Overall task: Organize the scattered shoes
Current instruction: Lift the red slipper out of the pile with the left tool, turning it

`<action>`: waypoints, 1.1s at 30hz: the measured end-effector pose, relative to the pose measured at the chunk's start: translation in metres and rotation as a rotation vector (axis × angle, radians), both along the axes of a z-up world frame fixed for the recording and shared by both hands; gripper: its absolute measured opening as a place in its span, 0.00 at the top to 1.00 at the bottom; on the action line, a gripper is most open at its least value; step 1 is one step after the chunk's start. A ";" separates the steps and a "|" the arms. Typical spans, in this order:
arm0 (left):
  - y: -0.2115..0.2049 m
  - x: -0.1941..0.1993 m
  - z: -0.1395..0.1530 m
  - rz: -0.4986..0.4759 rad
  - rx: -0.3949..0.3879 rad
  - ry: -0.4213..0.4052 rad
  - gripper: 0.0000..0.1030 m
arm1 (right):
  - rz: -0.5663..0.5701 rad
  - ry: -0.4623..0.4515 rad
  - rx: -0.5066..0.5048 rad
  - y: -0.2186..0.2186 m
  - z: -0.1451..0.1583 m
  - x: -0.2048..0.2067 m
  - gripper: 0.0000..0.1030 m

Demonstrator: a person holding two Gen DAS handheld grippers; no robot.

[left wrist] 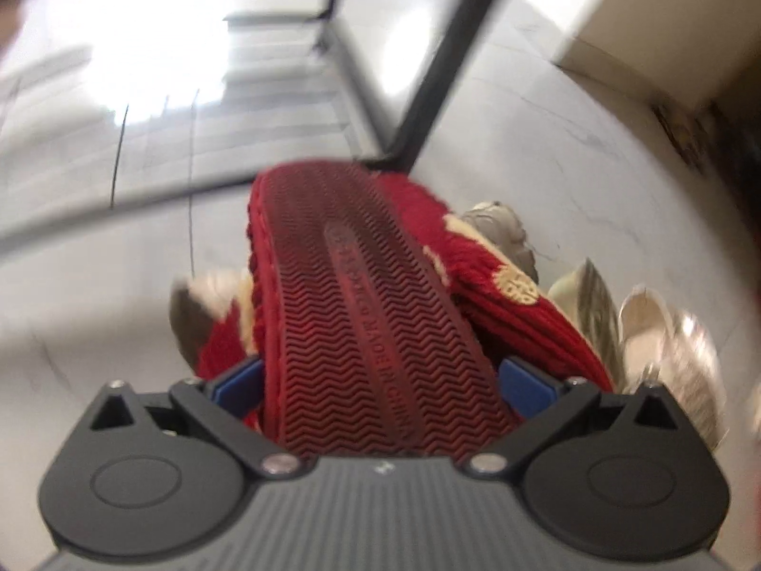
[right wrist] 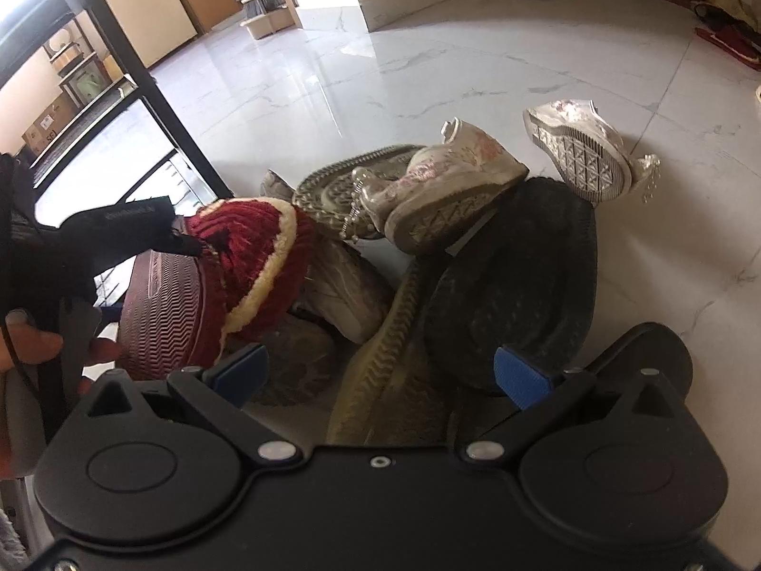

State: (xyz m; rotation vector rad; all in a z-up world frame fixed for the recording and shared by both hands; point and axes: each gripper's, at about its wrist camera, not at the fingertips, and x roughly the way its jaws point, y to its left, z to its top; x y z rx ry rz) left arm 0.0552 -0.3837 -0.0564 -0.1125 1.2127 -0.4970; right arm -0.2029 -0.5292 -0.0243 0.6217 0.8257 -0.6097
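Red knit slipper point(left wrist: 361, 314) soft, light, sole stiffest; left tongs point(left wrist: 380, 380) clamp its sole edges; right tongs point(right wrist: 380, 376) wide over shoe pile point(right wrist: 428, 247).

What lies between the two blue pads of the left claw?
The red slipper, sole up, fills the gap between the left claw's blue pads. The left wrist view shows it.

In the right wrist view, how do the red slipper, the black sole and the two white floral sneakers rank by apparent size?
1. black sole, though it lies nearest the camera
2. red slipper
3. two white floral sneakers: alike, unranked
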 end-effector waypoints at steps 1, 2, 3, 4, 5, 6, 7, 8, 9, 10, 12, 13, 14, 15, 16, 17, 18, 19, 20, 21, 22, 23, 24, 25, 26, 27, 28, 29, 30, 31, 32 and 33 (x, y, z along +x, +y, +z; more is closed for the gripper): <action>0.002 0.000 -0.002 -0.002 -0.022 -0.005 0.00 | 0.001 0.000 0.002 0.000 0.000 0.000 0.00; 0.006 -0.002 -0.003 -0.005 -0.043 -0.014 0.00 | 0.001 0.001 0.003 0.000 -0.001 0.001 0.00; 0.008 -0.004 -0.004 -0.010 -0.052 -0.019 0.00 | 0.002 0.001 0.005 0.000 -0.001 0.001 0.00; 0.010 -0.005 -0.005 -0.015 -0.058 -0.024 0.00 | 0.003 0.002 0.006 0.000 -0.002 0.001 0.00; 0.013 -0.005 -0.004 -0.020 -0.062 -0.023 0.00 | 0.004 0.002 0.008 0.000 -0.002 0.002 0.00; 0.015 -0.006 -0.003 -0.025 -0.067 -0.020 0.00 | 0.004 0.002 0.010 0.000 -0.003 0.002 0.00; 0.018 -0.006 -0.002 -0.030 -0.074 -0.010 0.01 | 0.005 0.003 0.011 0.000 -0.003 0.002 0.00; 0.023 -0.005 0.000 -0.034 -0.082 0.002 0.01 | 0.004 0.000 0.013 0.000 -0.003 0.002 0.00; 0.024 -0.005 0.002 -0.035 -0.087 0.009 0.02 | 0.002 -0.003 0.014 -0.001 -0.002 0.001 0.00; 0.030 -0.004 0.004 -0.037 -0.099 0.019 0.04 | 0.001 -0.006 0.015 -0.001 -0.002 0.000 0.00; 0.039 -0.002 0.007 -0.037 -0.118 0.025 0.19 | -0.010 -0.012 0.002 -0.004 0.001 -0.003 0.00; 0.041 0.000 0.008 -0.037 -0.121 0.024 0.28 | -0.016 -0.013 0.001 -0.004 0.001 -0.004 0.00; 0.045 0.001 0.009 -0.037 -0.125 0.019 0.31 | -0.021 -0.014 0.004 -0.005 0.001 -0.004 0.00; 0.047 0.002 0.009 -0.037 -0.127 0.017 0.34 | -0.025 -0.015 0.009 -0.005 0.000 -0.005 0.00; 0.050 0.002 0.008 -0.038 -0.132 0.022 0.34 | -0.020 -0.015 0.010 -0.003 0.001 -0.004 0.00; 0.053 0.002 0.006 -0.039 -0.138 0.027 0.34 | -0.015 -0.016 0.010 -0.001 0.001 -0.003 0.00; 0.056 0.003 0.005 -0.041 -0.144 0.033 0.30 | -0.009 -0.016 0.010 0.001 0.002 -0.002 0.00; 0.058 0.002 0.001 -0.042 -0.148 0.047 0.17 | -0.003 -0.016 0.011 0.003 0.002 -0.001 0.00; 0.059 0.001 -0.002 -0.043 -0.152 0.062 0.08 | 0.002 -0.017 0.011 0.005 0.003 0.000 0.00; 0.057 0.001 -0.007 -0.044 -0.155 0.097 0.01 | 0.008 -0.017 0.011 0.007 0.003 0.001 0.00; 0.055 0.001 -0.013 -0.044 -0.158 0.136 0.01 | 0.008 -0.017 0.010 0.007 0.004 0.000 0.00; 0.058 -0.003 -0.017 -0.044 -0.185 0.172 0.01 | 0.008 -0.016 0.008 0.007 0.004 0.000 0.00; 0.063 -0.007 -0.022 -0.044 -0.218 0.208 0.01 | 0.007 -0.016 0.006 0.007 0.004 -0.001 0.00; 0.066 -0.010 -0.023 -0.052 -0.226 0.217 0.01 | 0.006 -0.015 0.005 0.007 0.005 -0.001 0.00; 0.070 -0.015 -0.024 -0.074 -0.236 0.218 0.01 | 0.006 -0.015 0.003 0.007 0.005 -0.001 0.00; 0.074 -0.018 -0.024 -0.088 -0.246 0.223 0.01 | 0.005 -0.014 0.001 0.007 0.005 -0.002 0.00; 0.078 -0.021 -0.024 -0.100 -0.257 0.229 0.01 | 0.005 -0.014 0.000 0.007 0.006 -0.002 0.00; 0.083 -0.021 -0.026 -0.088 -0.282 0.243 0.01 | 0.004 -0.013 -0.002 0.007 0.006 -0.003 0.00; 0.088 -0.019 -0.027 -0.071 -0.310 0.260 0.01 | 0.003 -0.013 -0.003 0.007 0.007 -0.003 0.00; 0.092 -0.018 -0.029 -0.054 -0.338 0.276 0.01 | 0.005 -0.013 -0.003 0.009 0.008 -0.003 0.00; 0.093 -0.016 -0.034 -0.060 -0.372 0.315 0.01 | 0.008 -0.014 -0.004 0.011 0.009 -0.003 0.00; 0.091 -0.016 -0.036 -0.069 -0.379 0.331 0.01 | 0.013 -0.017 -0.005 0.012 0.010 -0.003 0.00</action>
